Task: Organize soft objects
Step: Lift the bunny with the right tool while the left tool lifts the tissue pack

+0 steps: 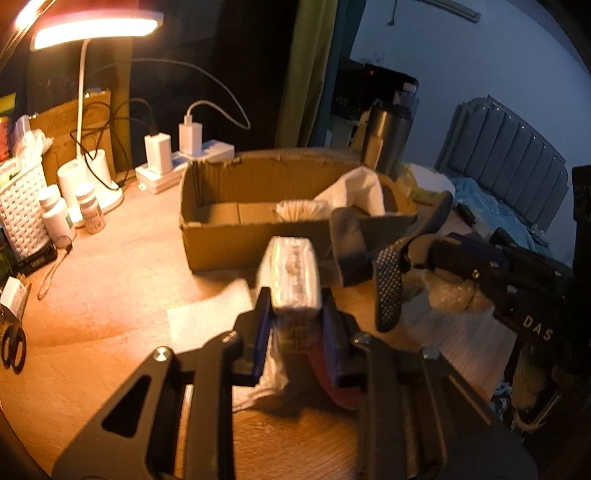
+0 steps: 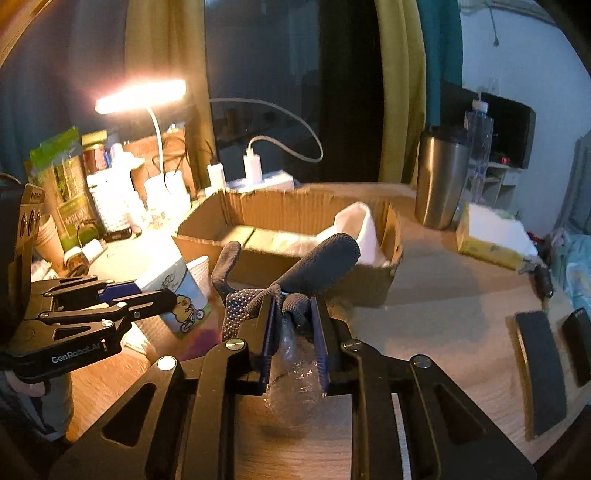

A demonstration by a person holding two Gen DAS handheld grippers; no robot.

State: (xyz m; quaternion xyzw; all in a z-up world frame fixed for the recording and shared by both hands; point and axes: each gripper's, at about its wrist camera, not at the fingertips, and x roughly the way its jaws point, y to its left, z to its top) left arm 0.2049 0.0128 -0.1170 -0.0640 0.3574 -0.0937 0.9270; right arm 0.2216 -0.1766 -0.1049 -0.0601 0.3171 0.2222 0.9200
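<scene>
My left gripper point(image 1: 295, 314) is shut on a small tissue pack point(image 1: 294, 275) with a cartoon print, held above the wooden table in front of the open cardboard box point(image 1: 221, 254); it also shows in the right wrist view point(image 2: 181, 295). My right gripper point(image 2: 293, 314) is shut on a dark grippy glove point(image 2: 317, 266), whose fingers hang towards the box point(image 2: 280, 221). The glove also shows in the left wrist view point(image 1: 388, 288). Inside the box lie a white cloth point(image 1: 354, 192) and a pack of cotton pads point(image 1: 303, 210).
A lit desk lamp point(image 1: 96, 29), chargers on a power strip point(image 1: 173, 162), bottles point(image 1: 55, 214) and a white basket point(image 1: 22, 206) crowd the left. A steel tumbler point(image 2: 439, 177) and tissue box point(image 2: 491, 236) stand right. Bubble wrap point(image 2: 295, 373) lies below my right gripper. Scissors point(image 1: 13, 347) lie far left.
</scene>
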